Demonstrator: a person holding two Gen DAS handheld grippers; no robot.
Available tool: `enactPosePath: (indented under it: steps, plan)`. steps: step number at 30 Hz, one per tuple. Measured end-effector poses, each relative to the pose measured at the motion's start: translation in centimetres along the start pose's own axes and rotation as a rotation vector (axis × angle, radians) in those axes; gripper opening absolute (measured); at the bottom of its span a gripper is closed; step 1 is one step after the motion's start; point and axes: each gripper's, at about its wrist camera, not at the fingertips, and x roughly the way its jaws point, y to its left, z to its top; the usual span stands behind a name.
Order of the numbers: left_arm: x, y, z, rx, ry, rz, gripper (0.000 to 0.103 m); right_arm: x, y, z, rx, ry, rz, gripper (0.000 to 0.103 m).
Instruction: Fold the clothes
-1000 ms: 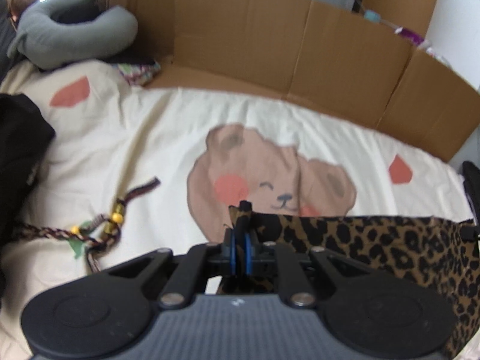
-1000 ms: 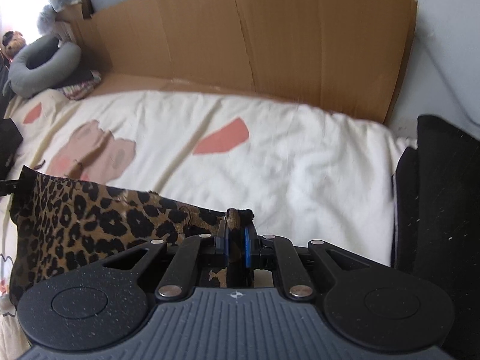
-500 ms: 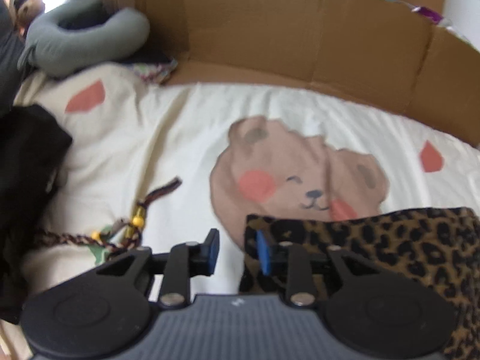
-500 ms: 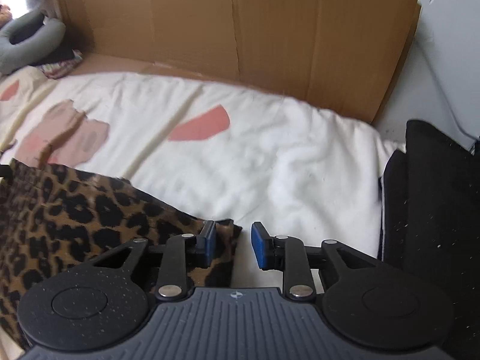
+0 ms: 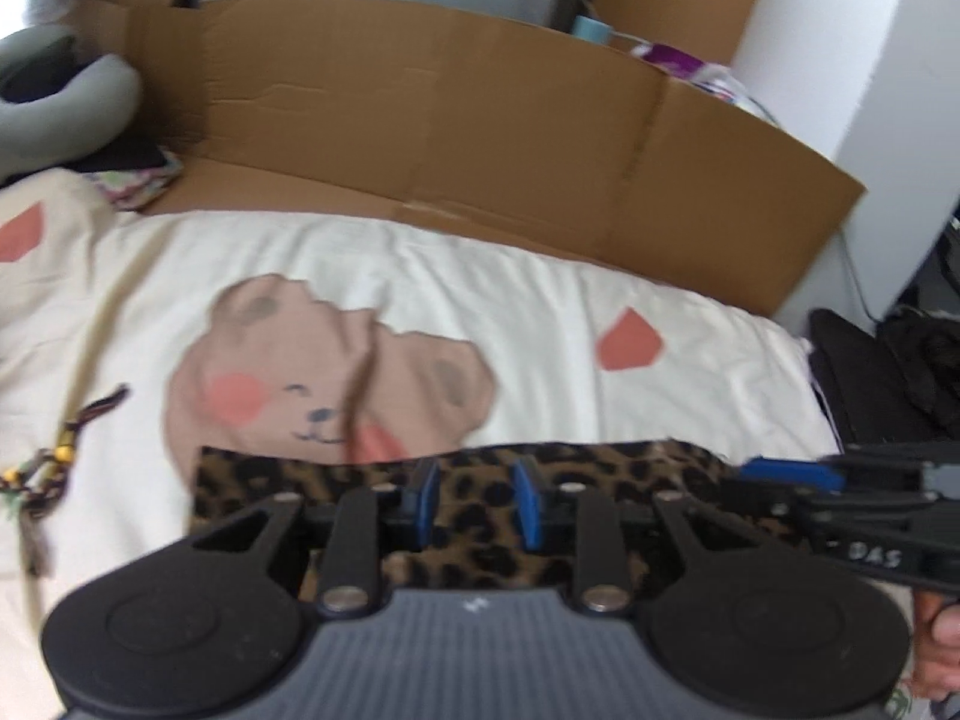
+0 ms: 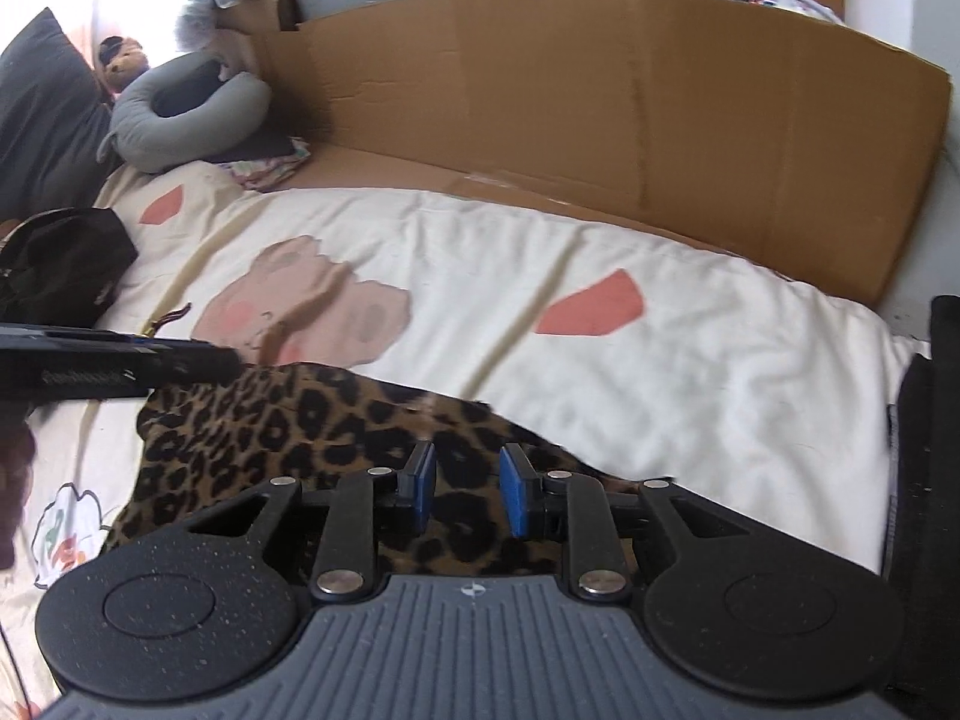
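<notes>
Right tool [image 6: 462, 495] closing, empty, over leopard cloth [image 6: 288, 426], plush toy [image 6: 123, 60] right-view only

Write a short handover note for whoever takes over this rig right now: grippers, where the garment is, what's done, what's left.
Left gripper: open, nothing between its pads, poised over the leopard-print garment.
Right gripper: jaws closing, nothing pinched, also over the garment.
Garment: lies released on the cream bear-print blanket, near edge, as a flat strip.
Done: it lies flat and free of both grippers.
Left: probably further folds or smoothing; a black pile at the left may be next.
</notes>
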Motion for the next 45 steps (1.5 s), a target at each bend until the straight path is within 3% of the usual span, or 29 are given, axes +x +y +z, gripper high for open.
enactPosePath:
  steps: [3, 15, 20, 24, 33, 37, 45]
  plan:
    - [0.7, -1.1, -0.3, 0.031, -0.012, -0.025, 0.024, 1.0, 0.2, -0.3, 0.019, 0.011, 0.008, 0.021]
    - [4.7, -1.4, -1.6, 0.094, 0.045, -0.040, 0.023, 4.2, 0.1, -1.2, -0.038, 0.035, 0.003, 0.017]
    - [5.3, -0.9, -2.0, 0.100, 0.042, -0.054, 0.024, 4.8, -0.6, -1.3, -0.056, 0.053, 0.045, 0.017]
    - [5.4, -1.1, -1.8, 0.134, 0.051, -0.053, 0.024, 4.8, -0.9, -1.3, -0.047, 0.052, 0.064, 0.017]
    - [5.4, -0.8, -1.1, 0.108, 0.080, -0.060, 0.023, 4.9, -0.4, -1.3, -0.094, 0.039, 0.050, 0.017]
    - [3.7, -1.7, -0.6, 0.079, 0.093, -0.055, 0.021, 4.3, -0.3, -0.6, -0.053, 0.043, 0.034, 0.017]
    - [3.0, -4.1, -1.6, 0.147, 0.079, -0.095, 0.026, 3.4, 0.1, 0.0, -0.053, -0.001, 0.017, 0.018]
